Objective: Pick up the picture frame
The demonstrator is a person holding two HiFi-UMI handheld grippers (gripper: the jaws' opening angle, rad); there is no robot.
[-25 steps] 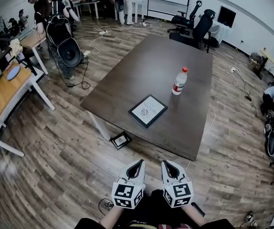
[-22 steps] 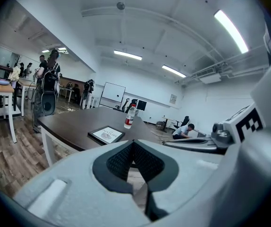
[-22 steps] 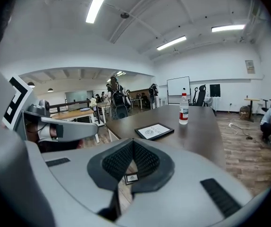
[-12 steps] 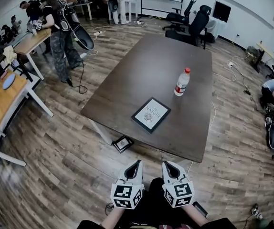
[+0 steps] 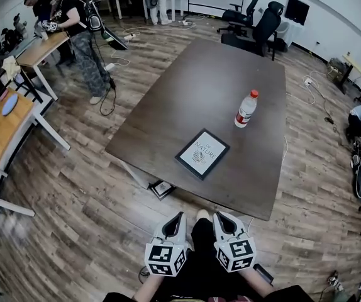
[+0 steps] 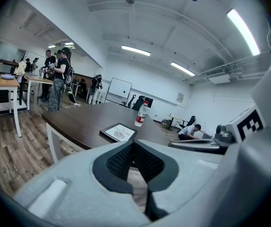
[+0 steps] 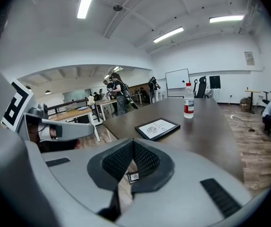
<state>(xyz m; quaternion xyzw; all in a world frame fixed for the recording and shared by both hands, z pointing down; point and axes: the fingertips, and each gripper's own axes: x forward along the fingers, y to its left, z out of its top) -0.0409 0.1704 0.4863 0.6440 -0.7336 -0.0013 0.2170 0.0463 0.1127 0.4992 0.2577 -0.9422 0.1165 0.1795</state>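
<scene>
On my left gripper (image 6: 132,144) the fingers (image 6: 118,162) are pressed together with nothing between them. The right gripper (image 7: 133,144) is the same, pads meeting and empty. Both are held low and side by side in front of me, left (image 5: 178,218) and right (image 5: 219,217), pointing a little downward toward the bench (image 5: 199,87), with floor (image 5: 73,212) under them.

What has changed over the last second is my distance, not my grip. The near edge of the bench has drawn closer to the grippers, and a pale shoe (image 5: 202,215) now shows between them, so I judge I am mid-step toward it. The fingers have stayed closed throughout.

The frame (image 5: 202,154) lies flat on the bench near its front edge, turned at an angle to that edge. It is well apart from both grippers, and both gripper views see it ahead and beyond the fingertips (image 6: 119,132) (image 7: 157,128). A bottle (image 5: 246,109) stands upright behind it and to the right, near but not touching. A small frame (image 5: 162,188) lies on the floor beneath the front edge.

So this looks like the approach, with no pick begun. The fingers will have to spread before they can take the frame, and since it lies flat, one edge will need working up first.
</scene>
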